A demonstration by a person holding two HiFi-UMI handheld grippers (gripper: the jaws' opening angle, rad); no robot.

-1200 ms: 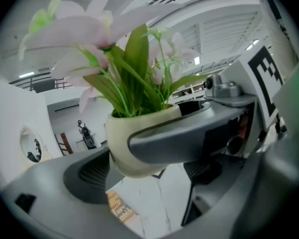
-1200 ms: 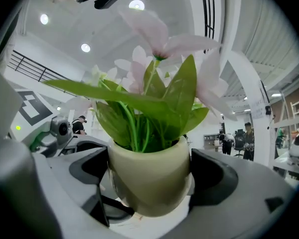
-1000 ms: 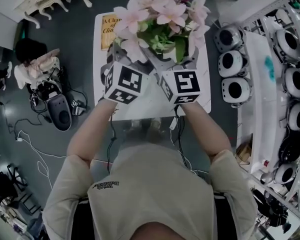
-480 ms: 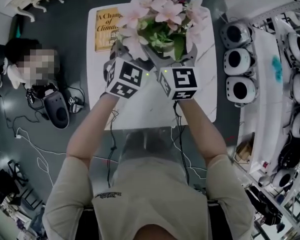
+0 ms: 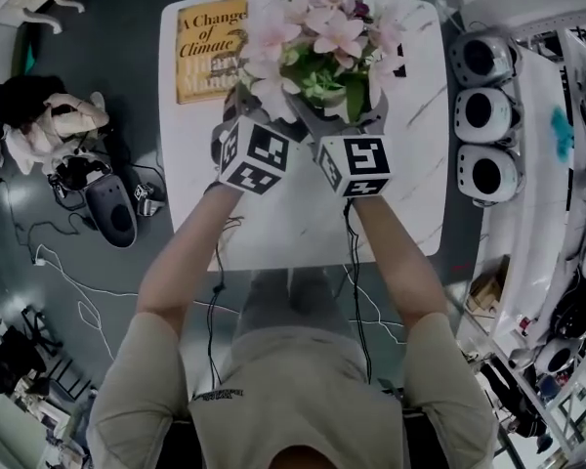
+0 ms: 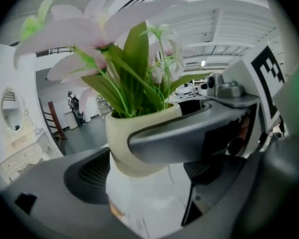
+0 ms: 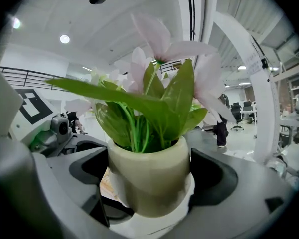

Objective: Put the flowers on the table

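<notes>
The white marble table (image 5: 303,213) has a wide bare stretch along its near edge and out to its right edge. Its far left corner is taken by a yellow book (image 5: 210,47) lying flat. Just beyond the right edge stands a rack of round white units (image 5: 479,115), close to the table. On the floor off the left edge lie cables (image 5: 68,281) and a black device (image 5: 112,213). The flowers (image 5: 322,37), pink blooms over green leaves, sit in a cream pot (image 7: 149,178) over the far half of the table. They are roughly midway between its left and right edges, with the book just to their left. The left gripper (image 5: 246,115) and right gripper (image 5: 366,120) meet at the pot from the near side, their marker cubes almost touching. In the right gripper view its two jaws are closed against opposite sides of the pot. In the left gripper view the pot likewise sits clamped between that gripper's jaws, with a jaw of the right gripper crossing its front. White marbled tabletop shows right below the pot, but no view shows whether the base rests on it.
</notes>
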